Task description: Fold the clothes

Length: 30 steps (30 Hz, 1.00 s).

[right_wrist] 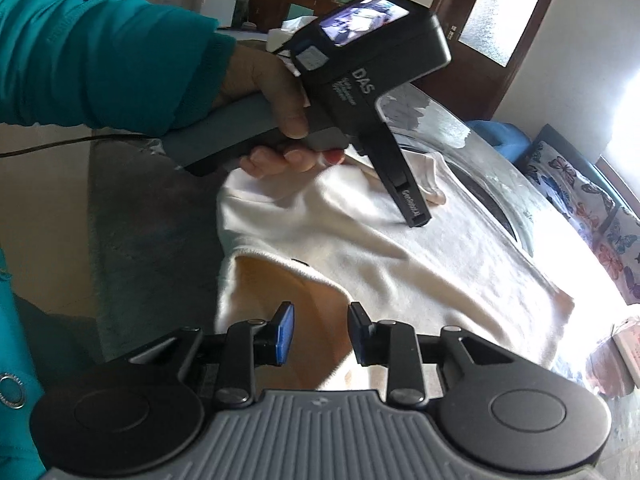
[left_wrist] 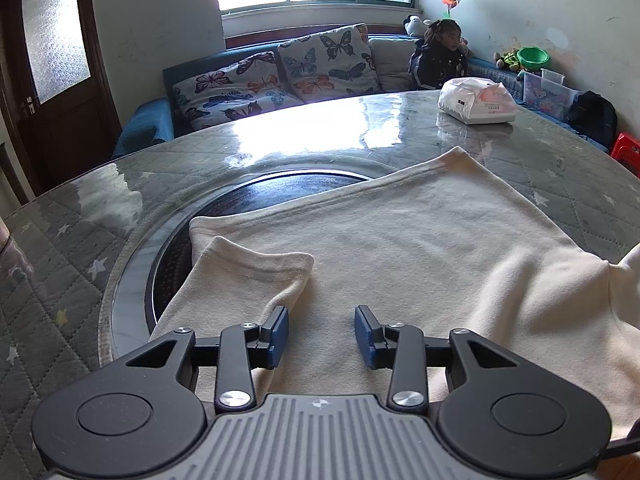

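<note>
- Our left gripper point(left_wrist: 320, 334) is open wide, low over the soft cream shirt point(left_wrist: 400, 256), holding nothing.
- Our right gripper point(right_wrist: 320, 334) is open too, empty.
- The shirt lies mid-frame on the round grey table point(left_wrist: 80, 240).

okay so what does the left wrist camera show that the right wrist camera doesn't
Only the left wrist view shows the folded-in sleeve lying on the garment, the white tissue pack at the table's far side, the window, and a person seated on the sofa.

Only the right wrist view shows the hand in a teal sleeve gripping the left gripper's handle, and the right gripper, open.

Both show the cream garment on the quilted table, the left gripper open, and the butterfly cushions.
</note>
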Available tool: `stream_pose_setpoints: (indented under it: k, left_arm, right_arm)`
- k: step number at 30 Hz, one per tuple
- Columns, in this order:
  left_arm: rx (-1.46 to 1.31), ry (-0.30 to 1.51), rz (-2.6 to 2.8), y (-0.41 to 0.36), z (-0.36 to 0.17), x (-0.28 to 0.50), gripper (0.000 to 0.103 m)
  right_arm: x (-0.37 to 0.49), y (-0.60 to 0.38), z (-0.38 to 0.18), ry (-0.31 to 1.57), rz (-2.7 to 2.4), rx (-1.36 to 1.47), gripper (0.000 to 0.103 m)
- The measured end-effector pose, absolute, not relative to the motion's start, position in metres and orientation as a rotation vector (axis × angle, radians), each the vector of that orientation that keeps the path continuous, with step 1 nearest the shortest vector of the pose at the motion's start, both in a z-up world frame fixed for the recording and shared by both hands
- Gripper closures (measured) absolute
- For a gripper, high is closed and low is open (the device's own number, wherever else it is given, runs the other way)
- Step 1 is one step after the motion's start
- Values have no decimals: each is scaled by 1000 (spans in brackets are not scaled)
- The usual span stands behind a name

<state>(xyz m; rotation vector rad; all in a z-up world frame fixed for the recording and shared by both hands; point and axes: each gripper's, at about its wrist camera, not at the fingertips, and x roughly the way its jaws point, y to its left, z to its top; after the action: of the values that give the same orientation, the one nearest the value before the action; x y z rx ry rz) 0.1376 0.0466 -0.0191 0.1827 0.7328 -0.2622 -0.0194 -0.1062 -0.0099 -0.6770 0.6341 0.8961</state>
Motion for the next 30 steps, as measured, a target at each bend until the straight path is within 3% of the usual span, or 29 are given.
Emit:
stream_pose_setpoints:
  k: [30]
  left_arm:
    - [180, 739, -260, 47, -19, 140, 56]
  right_arm:
    - [-10, -95, -6, 601, 932, -765, 68]
